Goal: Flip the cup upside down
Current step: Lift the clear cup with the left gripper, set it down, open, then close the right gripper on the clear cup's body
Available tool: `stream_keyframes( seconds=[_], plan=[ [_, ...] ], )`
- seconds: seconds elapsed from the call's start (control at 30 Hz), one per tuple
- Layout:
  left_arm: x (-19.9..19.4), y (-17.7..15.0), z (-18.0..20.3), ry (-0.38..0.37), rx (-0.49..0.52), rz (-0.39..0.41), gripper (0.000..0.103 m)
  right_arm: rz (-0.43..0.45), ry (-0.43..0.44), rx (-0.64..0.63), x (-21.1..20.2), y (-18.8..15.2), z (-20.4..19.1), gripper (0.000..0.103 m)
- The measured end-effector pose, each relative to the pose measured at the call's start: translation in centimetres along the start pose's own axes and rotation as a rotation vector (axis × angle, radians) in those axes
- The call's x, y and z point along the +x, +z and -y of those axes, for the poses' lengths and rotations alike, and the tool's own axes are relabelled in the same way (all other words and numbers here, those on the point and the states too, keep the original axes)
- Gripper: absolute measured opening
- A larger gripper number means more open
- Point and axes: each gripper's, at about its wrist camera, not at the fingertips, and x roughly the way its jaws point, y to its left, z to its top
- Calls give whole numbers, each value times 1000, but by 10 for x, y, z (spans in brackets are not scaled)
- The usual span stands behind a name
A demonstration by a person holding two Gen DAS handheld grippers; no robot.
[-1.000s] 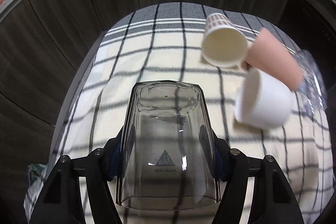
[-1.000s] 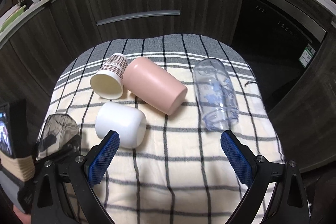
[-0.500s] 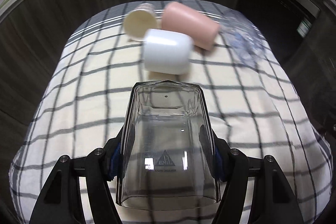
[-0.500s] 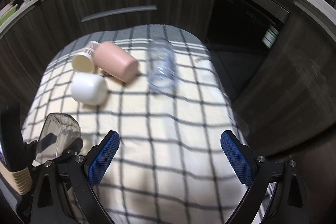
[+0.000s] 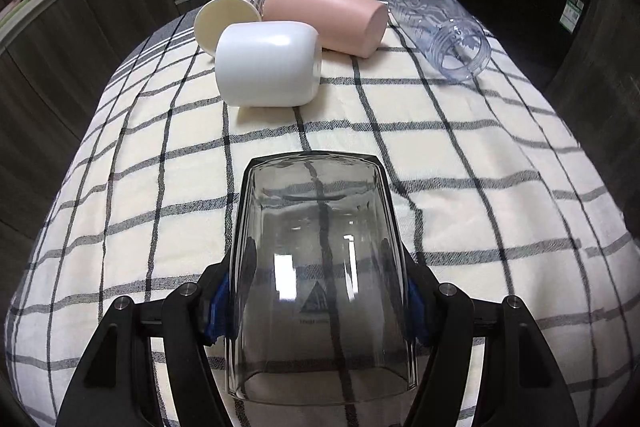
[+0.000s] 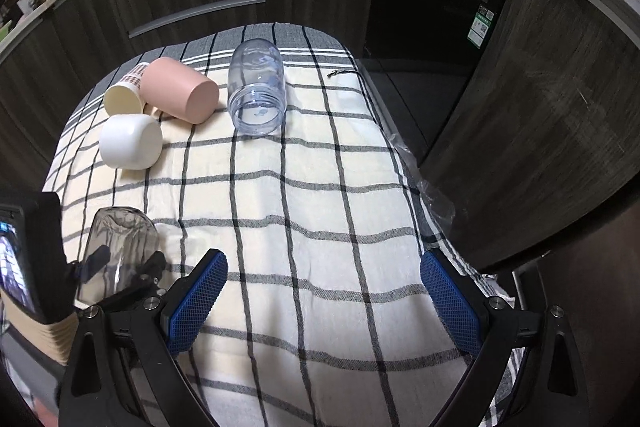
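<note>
My left gripper (image 5: 318,301) is shut on a clear smoky glass cup (image 5: 316,267), held above the checked cloth with its base pointing away and its mouth toward the camera. The same cup shows in the right wrist view (image 6: 118,247) at lower left, in the left gripper. My right gripper (image 6: 322,303) is open and empty above the cloth's near right part. A white cup (image 5: 268,63), a pink cup (image 5: 328,15), a paper cup (image 5: 226,19) and a clear blue bottle (image 5: 440,27) lie on their sides at the far end.
The table carries a cream cloth with dark checks (image 6: 304,195); its right edge drops off near a dark cabinet (image 6: 540,115). Dark wooden cabinets with a drawer handle (image 6: 196,13) stand behind the table.
Both grippers have swung and pulled back; the lying cups now sit farther off and more to the left in the right view. The left gripper still holds the glass cup.
</note>
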Motion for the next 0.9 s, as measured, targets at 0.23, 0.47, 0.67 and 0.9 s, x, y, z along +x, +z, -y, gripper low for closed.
stream_keyframes(
  seconds=[0.23, 0.47, 0.67, 0.9],
  plan=[
    [-21, 1, -1, 22, 25, 55, 87, -8, 16, -3, -3, 1, -6, 97],
    [-57, 5, -22, -10, -8, 64, 89, 3, 48, -16, -24, 10, -15, 97],
    [-94, 4, -62, 14, -81, 87, 101, -17, 118, -51, -42, 29, -39, 97],
    [-114, -3, -124, 52, -215, 99, 103, -168, 219, -114, -30, 45, -92, 97]
  ],
)
